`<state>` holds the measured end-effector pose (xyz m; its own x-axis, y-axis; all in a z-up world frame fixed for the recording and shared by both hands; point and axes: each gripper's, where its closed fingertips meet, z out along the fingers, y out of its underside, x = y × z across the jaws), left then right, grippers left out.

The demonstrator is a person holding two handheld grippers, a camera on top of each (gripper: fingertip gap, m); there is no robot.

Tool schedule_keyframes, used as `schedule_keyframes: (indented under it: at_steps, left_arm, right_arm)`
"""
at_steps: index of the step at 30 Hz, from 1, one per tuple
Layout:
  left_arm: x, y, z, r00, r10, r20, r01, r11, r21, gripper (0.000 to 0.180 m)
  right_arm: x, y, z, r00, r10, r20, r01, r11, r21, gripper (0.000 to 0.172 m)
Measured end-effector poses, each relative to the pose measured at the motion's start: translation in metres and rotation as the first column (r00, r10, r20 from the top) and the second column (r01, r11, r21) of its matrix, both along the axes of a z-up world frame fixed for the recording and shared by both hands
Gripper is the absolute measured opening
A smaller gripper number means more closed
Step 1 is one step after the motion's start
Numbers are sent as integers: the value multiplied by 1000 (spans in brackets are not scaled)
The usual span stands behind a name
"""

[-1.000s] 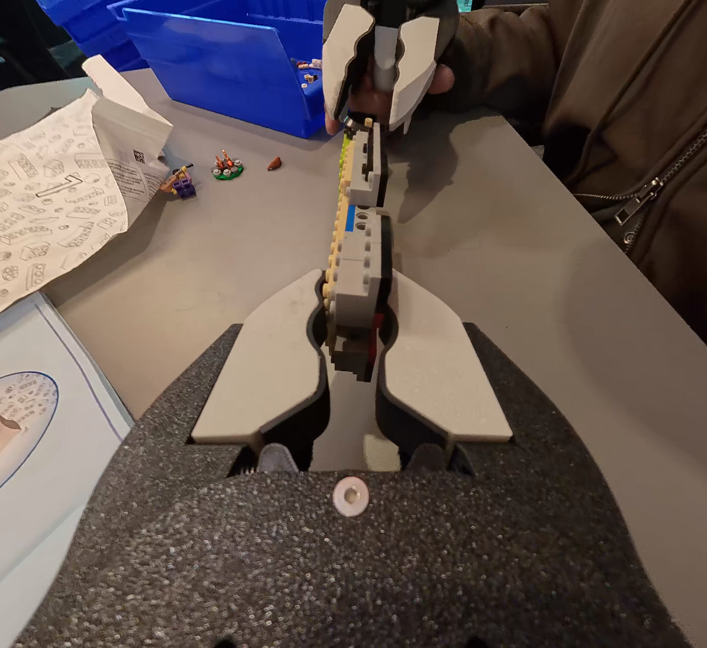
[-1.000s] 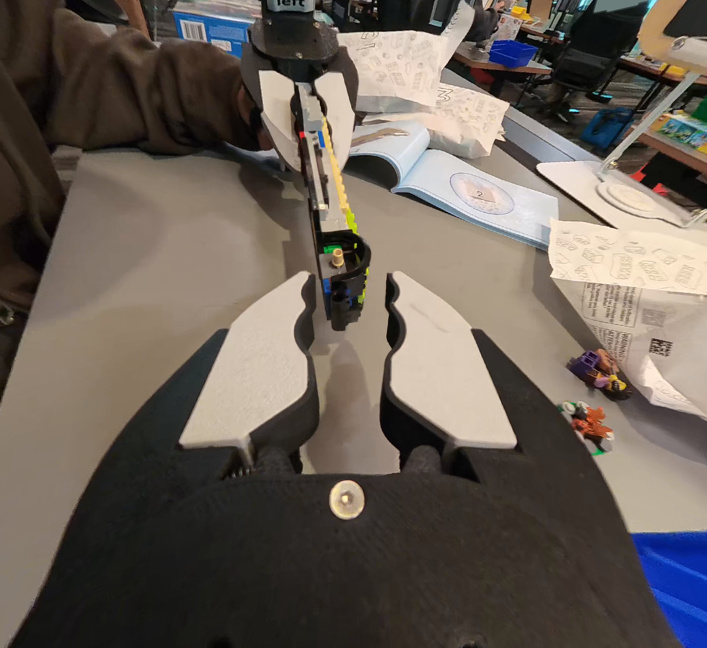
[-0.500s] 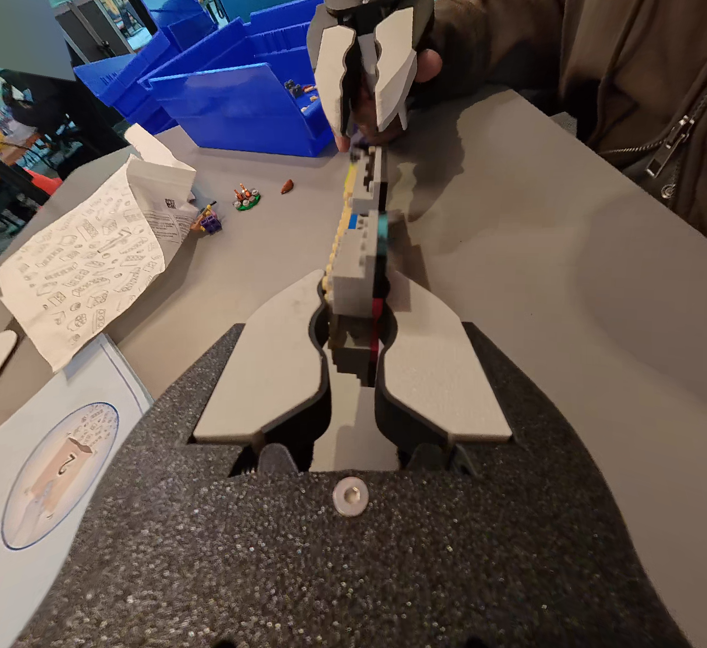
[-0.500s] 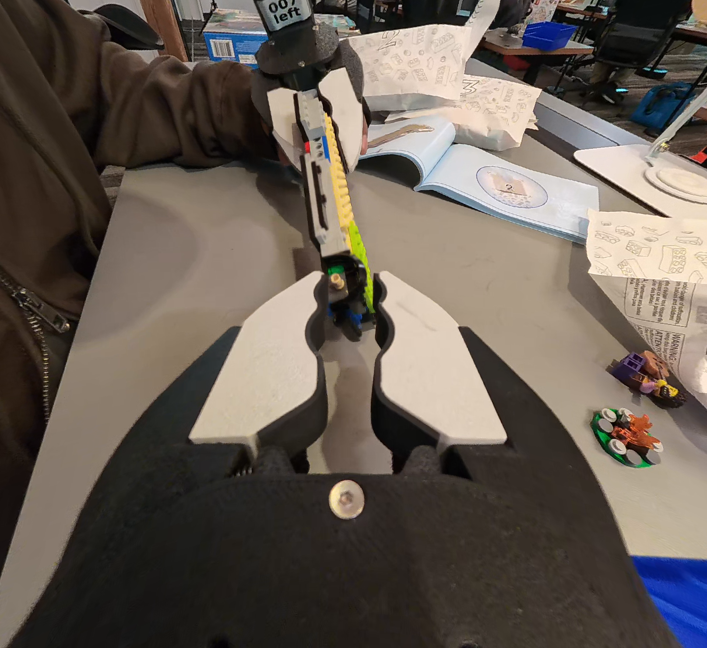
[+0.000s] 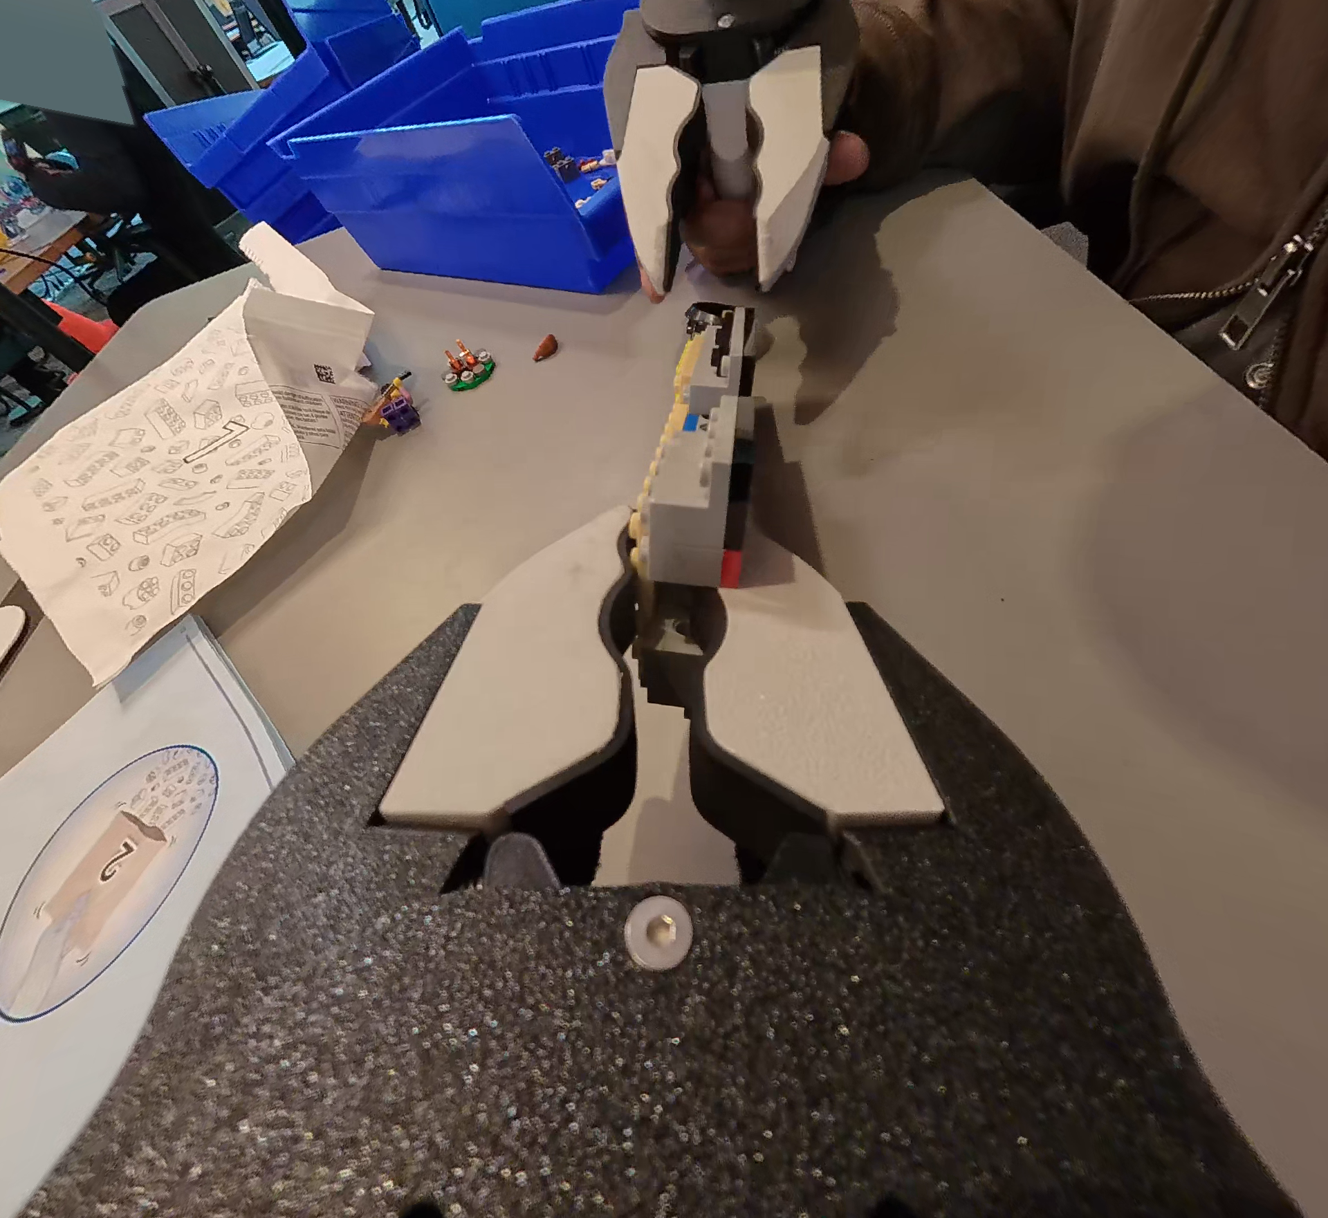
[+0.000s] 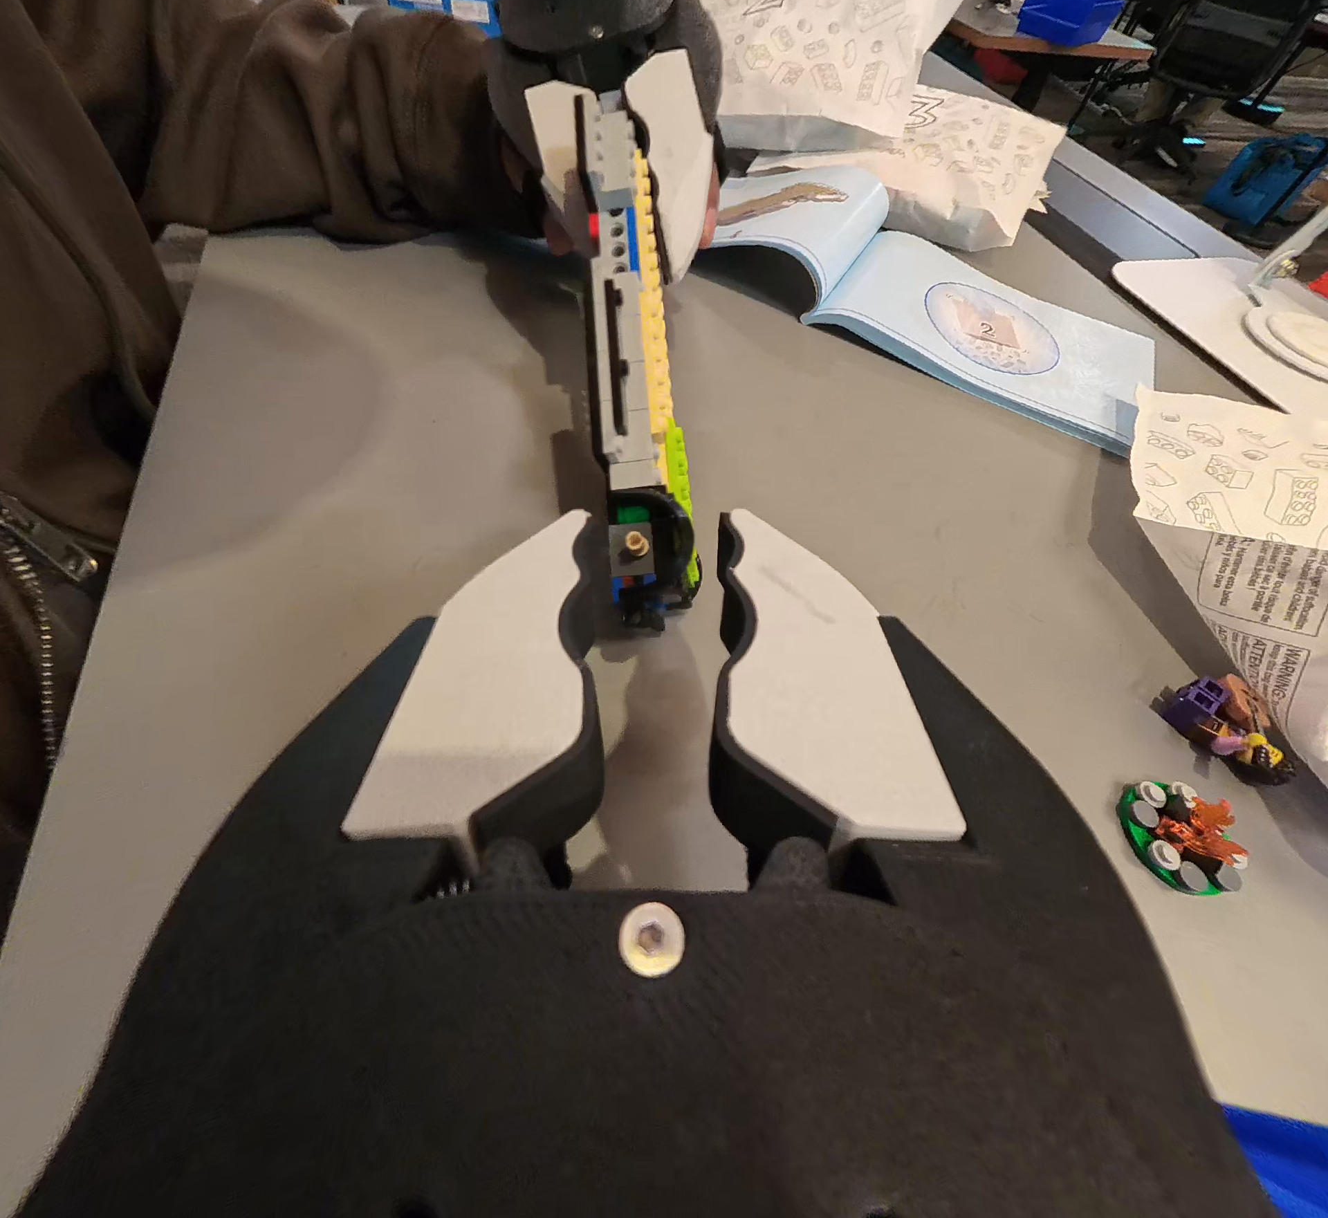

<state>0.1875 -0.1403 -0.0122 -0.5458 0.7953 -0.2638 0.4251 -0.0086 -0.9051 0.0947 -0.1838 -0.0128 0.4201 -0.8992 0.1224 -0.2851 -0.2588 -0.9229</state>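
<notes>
1. Tabletop [image 6: 898, 501], grey and matte, is shown with its long edge beside a person's brown sleeve [image 6: 251, 105]; bare room is left on that side, while the far side is crowded.
2. Blue bins [image 5: 445, 192] are stacked at one end; a printed paper bag [image 5: 158, 436] and an open booklet [image 6: 970, 328] lie nearby.
3. Brick model [image 6: 632, 364], long and grey with yellow and lime strips, is held above the table, clamped at one end by the left gripper [image 5: 672, 580], both pads pressed to it.
4. The right gripper [image 6: 650, 573] stands spread about the model's other end; a gap is seen at one pad.
5. A purple figure [image 6: 1222, 731] and a green disc [image 6: 1178, 838] lie loose.
</notes>
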Motion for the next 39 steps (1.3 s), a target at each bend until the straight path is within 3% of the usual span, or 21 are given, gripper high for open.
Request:
schedule_keyframes:
  at_steps: [11,15,18,30,32,34,39]
  left_arm:
    - [-7,-2,3,999,27,35,-26,1000,-7,9]
    - [-10,-1,5,997,30,69,-27,999,-44,9]
    - [-9,-4,7,995,58,82,-54,997,-58,9]
    - [-11,-3,21,994,82,71,-70,986,-155,28]
    - [-12,-2,20,994,74,83,-61,986,-156,25]
    - [-16,1,16,992,55,114,-38,988,-147,10]
    - [-11,-8,15,987,129,93,-125,991,-48,8]
  right_arm:
    - [24,17,-8,997,-38,63,52,971,-232,44]
    - [34,18,-11,992,-84,95,111,935,-338,26]
    - [35,14,-10,985,-109,130,153,904,-399,26]
    - [28,19,5,965,-44,259,156,890,-428,26]
    - [28,18,5,964,-41,261,154,888,-433,26]
    - [29,16,3,965,-46,257,160,883,-441,26]
    - [31,9,0,962,-80,260,202,850,-487,27]
